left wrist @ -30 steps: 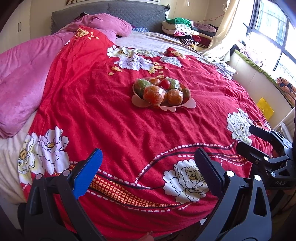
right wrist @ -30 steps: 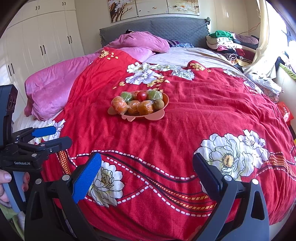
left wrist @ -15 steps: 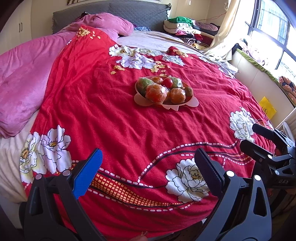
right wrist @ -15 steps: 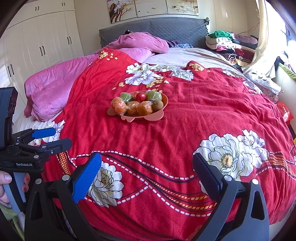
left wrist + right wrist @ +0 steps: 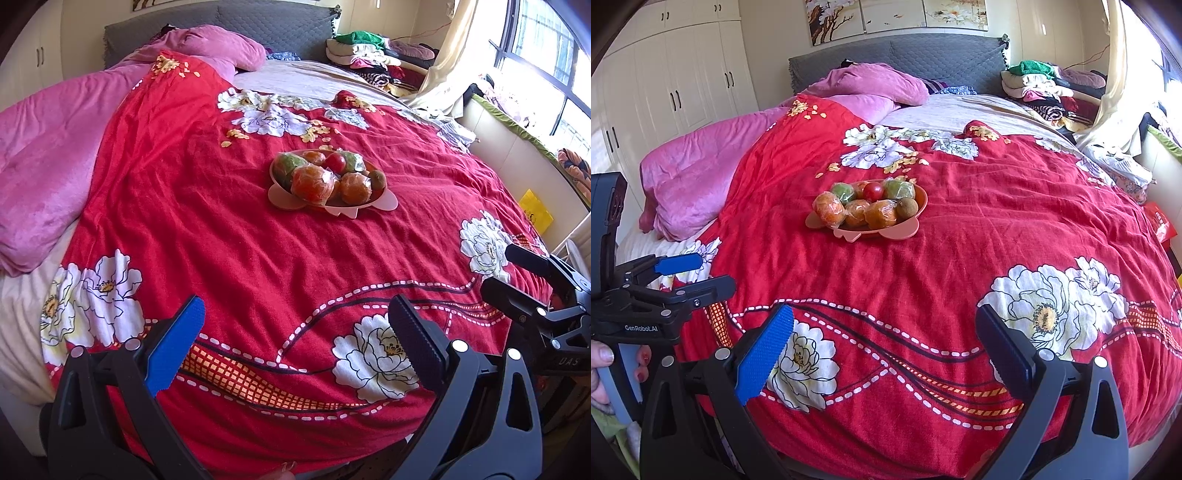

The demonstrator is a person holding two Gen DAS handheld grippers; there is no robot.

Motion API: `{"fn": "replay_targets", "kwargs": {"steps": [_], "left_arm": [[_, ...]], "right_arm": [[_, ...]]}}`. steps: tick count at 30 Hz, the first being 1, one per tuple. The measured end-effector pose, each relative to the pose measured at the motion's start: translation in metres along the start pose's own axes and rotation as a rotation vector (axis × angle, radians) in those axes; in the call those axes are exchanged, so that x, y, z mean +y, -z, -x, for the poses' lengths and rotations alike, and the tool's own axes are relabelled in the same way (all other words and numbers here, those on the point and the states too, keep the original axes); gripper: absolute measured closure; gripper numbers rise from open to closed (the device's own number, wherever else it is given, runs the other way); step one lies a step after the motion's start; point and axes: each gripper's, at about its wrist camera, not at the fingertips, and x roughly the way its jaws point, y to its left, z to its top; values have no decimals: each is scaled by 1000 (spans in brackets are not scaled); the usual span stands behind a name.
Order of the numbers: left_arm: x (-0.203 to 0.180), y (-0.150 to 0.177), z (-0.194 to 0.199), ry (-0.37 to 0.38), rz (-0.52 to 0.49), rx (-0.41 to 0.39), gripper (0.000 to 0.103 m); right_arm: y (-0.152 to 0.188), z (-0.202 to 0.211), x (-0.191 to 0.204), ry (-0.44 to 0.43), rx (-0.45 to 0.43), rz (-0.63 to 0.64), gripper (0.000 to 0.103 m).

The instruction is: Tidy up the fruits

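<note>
A pink plate [image 5: 384, 202] [image 5: 905, 230] sits mid-bed on the red flowered blanket, piled with several wrapped fruits: oranges [image 5: 312, 182] [image 5: 829, 209], green ones [image 5: 291, 164] [image 5: 897, 189], a red one [image 5: 335, 161] [image 5: 873, 191] and a brown kiwi [image 5: 376, 180] [image 5: 907, 207]. My left gripper [image 5: 295, 339] hangs open over the bed's near edge, well short of the plate, nothing between its fingers. My right gripper [image 5: 884, 343] is open too, equally far back. Each gripper shows in the other's view: the right gripper [image 5: 524, 280] at the right edge, the left gripper [image 5: 687, 275] at the left, held by a hand [image 5: 602, 365].
The red blanket [image 5: 258, 258] covers most of the bed. A pink duvet [image 5: 48, 155] and pillow [image 5: 875, 86] lie at left and back. Folded clothes [image 5: 1041, 86] are stacked at the back right. A window ledge [image 5: 517, 129] runs along the right, wardrobes [image 5: 665, 81] along the left.
Both grippers have drifted slightly forward toward the plate, which now sits a little lower in the views. Both stay open; the fruits have not moved.
</note>
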Motion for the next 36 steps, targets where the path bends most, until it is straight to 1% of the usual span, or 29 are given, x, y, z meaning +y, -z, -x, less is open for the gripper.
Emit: {"fn": "replay_targets", "kwargs": {"steps": [22,28,30,32,34,36], "left_arm": [[0,0,2,6,-1,0,10],[2,-3,4,-16,-4,6,10],[7,-6,1,-8,26,16,10],[16,-10,2,36,66,-2,10],[26,-18,0,34,106,-15,10],[51,-35,-5,13,172,-40,10]], "right_arm": [[1,0,0,5,1,-2,5],[0,-5,-5,4,10,-14,5],[-2,-7,-8,10,11,-20,5],[-7,-11,-15,18,9,-29,5],[-15,-15,-29,44,2,-53,5],[-26,-22,-47,68,1,-80,5]]}}
